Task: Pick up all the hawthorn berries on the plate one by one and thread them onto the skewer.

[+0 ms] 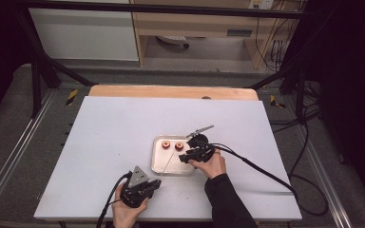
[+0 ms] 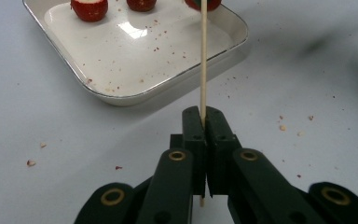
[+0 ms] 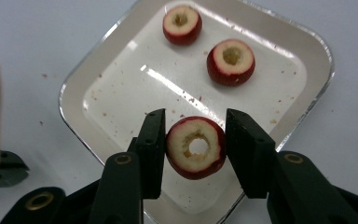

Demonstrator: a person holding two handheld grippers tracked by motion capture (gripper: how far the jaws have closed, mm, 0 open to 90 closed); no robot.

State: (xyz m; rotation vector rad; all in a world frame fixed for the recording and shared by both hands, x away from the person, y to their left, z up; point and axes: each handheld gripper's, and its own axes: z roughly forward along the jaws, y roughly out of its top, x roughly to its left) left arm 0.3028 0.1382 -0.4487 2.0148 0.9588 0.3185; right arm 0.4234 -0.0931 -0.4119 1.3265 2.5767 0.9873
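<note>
A thin wooden skewer (image 2: 203,56) stands clamped between the jaws of my left gripper (image 2: 204,113), which is shut on its lower end. It points toward the small metal tray (image 2: 121,95). In the high view the left gripper (image 1: 156,182) sits near the table's front, with the skewer (image 1: 167,161) slanting over the tray (image 1: 158,164). My right gripper (image 3: 195,122) holds a cored red fruit ring (image 3: 196,148) over the tray's (image 3: 81,84) near part, a pad touching each side. Two more cored fruit pieces (image 3: 182,24) (image 3: 231,61) lie farther back in the tray. The right gripper (image 1: 184,156) is at the tray's right edge.
A silvery tool (image 1: 200,129) lies on the white table top (image 1: 114,128) just behind the tray. Red crumbs are scattered in the tray and on the table around it. A wooden edge (image 1: 171,91) runs along the back; cables trail off to the right.
</note>
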